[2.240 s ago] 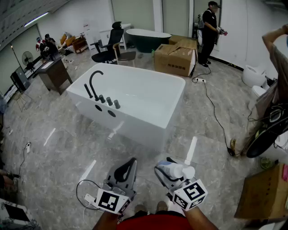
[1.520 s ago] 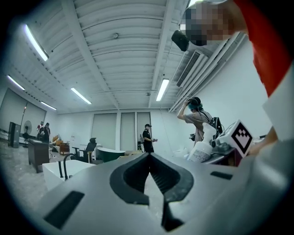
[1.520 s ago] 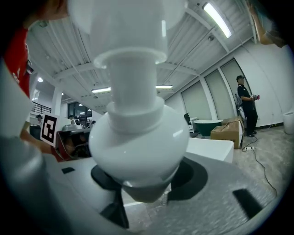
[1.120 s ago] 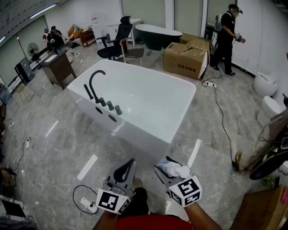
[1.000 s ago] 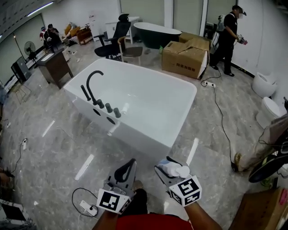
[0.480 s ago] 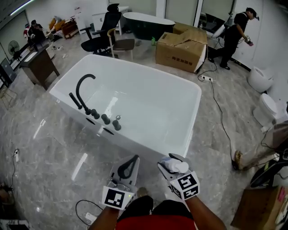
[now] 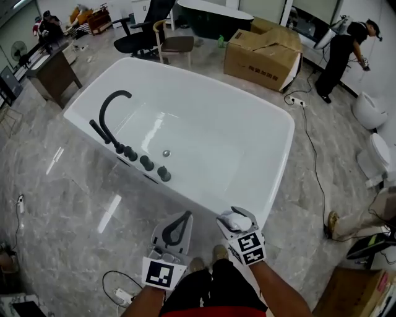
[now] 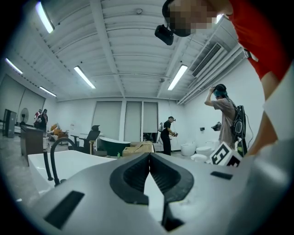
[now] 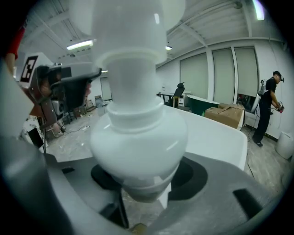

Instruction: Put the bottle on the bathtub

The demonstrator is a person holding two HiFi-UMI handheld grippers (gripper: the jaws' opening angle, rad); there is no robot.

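The white bathtub [image 7: 272, 117] stands on the grey floor in the head view, with a black curved tap [image 7: 110, 104] and round knobs on its near left rim. My right gripper [image 7: 233, 221] is shut on a white bottle [image 7: 236, 219] [image 9: 138, 114], held just short of the tub's near right corner. My left gripper [image 7: 178, 225] [image 8: 148, 170] hovers beside it over the floor, jaws shut with nothing in them. In the right gripper view the bottle fills the frame, with the tub rim [image 9: 220, 133] behind it.
A cardboard box [image 7: 263, 52], a dark tub [image 7: 207, 12] and office chairs [image 7: 148, 31] stand beyond the bathtub. A cable [image 7: 312, 155] runs down the floor on the right. White toilets [image 7: 371, 111] and a person [image 7: 343, 52] are at the far right. A desk [image 7: 52, 74] stands far left.
The view has closed in on the bathtub. Both grippers now sit nearer its front right corner, the right one still holding the bottle.
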